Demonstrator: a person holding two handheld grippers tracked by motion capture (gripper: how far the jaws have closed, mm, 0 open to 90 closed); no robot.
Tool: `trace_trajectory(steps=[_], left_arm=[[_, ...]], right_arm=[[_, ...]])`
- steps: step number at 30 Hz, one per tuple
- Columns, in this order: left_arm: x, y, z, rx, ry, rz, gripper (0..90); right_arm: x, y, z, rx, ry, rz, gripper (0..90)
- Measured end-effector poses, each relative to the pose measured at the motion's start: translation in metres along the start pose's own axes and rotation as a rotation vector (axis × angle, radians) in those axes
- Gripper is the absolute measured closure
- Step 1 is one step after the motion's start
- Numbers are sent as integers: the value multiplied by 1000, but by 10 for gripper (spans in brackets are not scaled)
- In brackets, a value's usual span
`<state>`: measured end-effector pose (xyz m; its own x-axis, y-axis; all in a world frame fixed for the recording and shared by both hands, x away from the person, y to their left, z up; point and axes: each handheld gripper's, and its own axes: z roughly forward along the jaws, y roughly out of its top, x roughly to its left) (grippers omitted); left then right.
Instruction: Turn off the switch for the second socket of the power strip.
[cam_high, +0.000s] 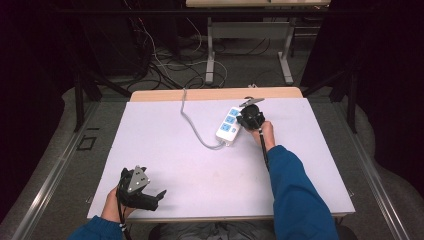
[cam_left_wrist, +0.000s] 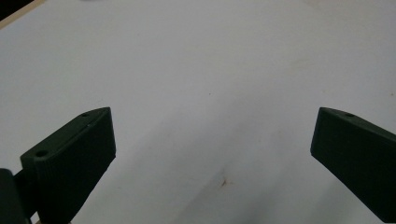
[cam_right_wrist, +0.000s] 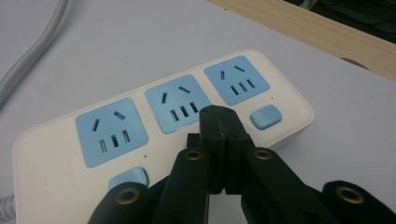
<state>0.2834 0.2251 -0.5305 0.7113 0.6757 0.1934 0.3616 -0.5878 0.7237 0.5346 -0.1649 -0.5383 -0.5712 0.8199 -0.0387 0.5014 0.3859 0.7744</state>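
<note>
Right tongs are pinched fully together, nothing between them, and their joined tip hovers right over the white plastic three-socket power strip with blue outlet faces, just above the middle outlet and between two of its small blue rounded switch buttons. I can't tell whether the tip touches the casing yet. That strip lies toward the far edge of the pale lilac surface, right of centre, its grey cable snaking off toward the far edge. Looks like a button press is the step in hand, I'd say. To do it well, keep the tip closed as one blunt point, slide it squarely over one button, and push straight down, not sideways, or the light strip may skid. Left tongs rest near the near-left corner, jaws spread wide over bare surface, well apart from the strip, gripping nothing. They could steady the strip's casing if it shifts.
</note>
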Motion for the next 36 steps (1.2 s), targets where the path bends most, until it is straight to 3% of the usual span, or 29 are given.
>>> trace_trajectory(steps=[4,9,20,36], left_arm=[[0,0,0,1,-1,1,1],[-1,0,1,-2,1,-4,1],[-1,0,1,1,1,-3,1],[-1,0,2,6,1,4,1]], right_arm=[[2,1,0,4,1,-14,900],[6,2,1,12,-31,-18,900],[5,1,1,7,-23,-35,900],[2,-4,0,-23,-9,0,900]])
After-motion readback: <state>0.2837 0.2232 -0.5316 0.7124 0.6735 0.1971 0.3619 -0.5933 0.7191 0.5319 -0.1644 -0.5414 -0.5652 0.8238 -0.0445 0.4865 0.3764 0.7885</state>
